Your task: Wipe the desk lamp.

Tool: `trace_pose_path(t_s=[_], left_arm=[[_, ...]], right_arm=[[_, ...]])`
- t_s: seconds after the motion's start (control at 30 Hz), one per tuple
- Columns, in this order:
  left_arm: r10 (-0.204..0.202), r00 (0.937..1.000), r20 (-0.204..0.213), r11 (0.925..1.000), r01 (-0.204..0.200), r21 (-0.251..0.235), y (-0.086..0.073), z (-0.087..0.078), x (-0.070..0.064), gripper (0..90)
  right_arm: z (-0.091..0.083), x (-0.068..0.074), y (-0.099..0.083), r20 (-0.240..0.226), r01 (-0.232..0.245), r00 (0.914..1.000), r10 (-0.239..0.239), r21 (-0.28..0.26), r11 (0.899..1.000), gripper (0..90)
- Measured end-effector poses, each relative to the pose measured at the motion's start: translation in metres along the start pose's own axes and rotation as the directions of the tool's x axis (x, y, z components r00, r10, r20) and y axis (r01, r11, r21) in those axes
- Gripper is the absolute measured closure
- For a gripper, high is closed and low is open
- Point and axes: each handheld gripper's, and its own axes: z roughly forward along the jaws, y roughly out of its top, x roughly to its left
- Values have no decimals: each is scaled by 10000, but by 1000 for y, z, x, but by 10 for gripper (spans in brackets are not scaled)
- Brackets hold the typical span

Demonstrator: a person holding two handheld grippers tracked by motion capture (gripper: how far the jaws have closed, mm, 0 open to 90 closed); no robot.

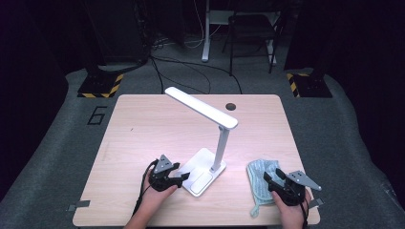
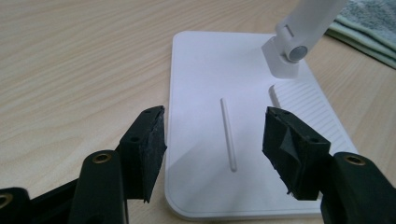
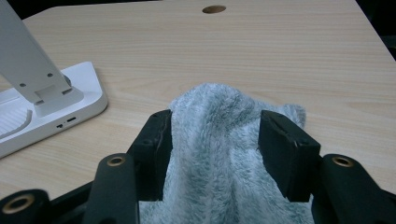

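A white desk lamp (image 1: 210, 119) stands on the wooden table (image 1: 143, 124), its flat base (image 1: 203, 176) near the front middle. My left gripper (image 1: 181, 179) is open at the base's left edge; in the left gripper view its jaws straddle the base (image 2: 210, 84) with nothing held. A pale blue-grey fluffy cloth (image 1: 261, 179) lies at the front right. My right gripper (image 1: 271, 180) is open over it, and in the right gripper view a raised fold of the cloth (image 3: 215, 126) sits between the jaws.
A round cable hole (image 1: 231, 106) is at the table's far edge. The lamp arm (image 3: 28, 60) rises at the left of the right gripper view. A chair (image 1: 253, 33) and stands are on the floor beyond the table.
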Motion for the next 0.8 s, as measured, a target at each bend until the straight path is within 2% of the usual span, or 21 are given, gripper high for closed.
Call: trace_pose_path(t_s=[0.3,0.43,0.53,0.57,0.63,0.73,0.8], left_arm=[[-228,9996,-172,9994,232,271,-1,15,4,398],[-425,9991,-77,9989,427,173,-2,17,3,432],[-401,9991,-156,9989,404,241,-2,15,2,451],[-552,9984,-142,9983,555,177,-2,15,2,469],[-501,9987,-70,9984,503,258,-4,13,1,490],[-560,9983,-148,9982,563,198,-6,11,-3,489],[-645,9972,-380,9979,649,88,-7,11,-7,489]], right_arm=[[-1,-1,0,55,-28,10000,28,-34,10000,448],[-1,-2,0,94,-67,9999,67,-19,10000,447],[-1,-2,0,113,25,9999,-25,-41,10000,447],[-2,-2,0,121,25,9999,-24,-42,10000,447],[-2,-2,0,153,-62,9999,62,-11,10000,446],[-2,-4,1,255,55,9997,-54,-22,10000,441],[-1,-4,0,316,131,9994,-129,-47,9999,426]])
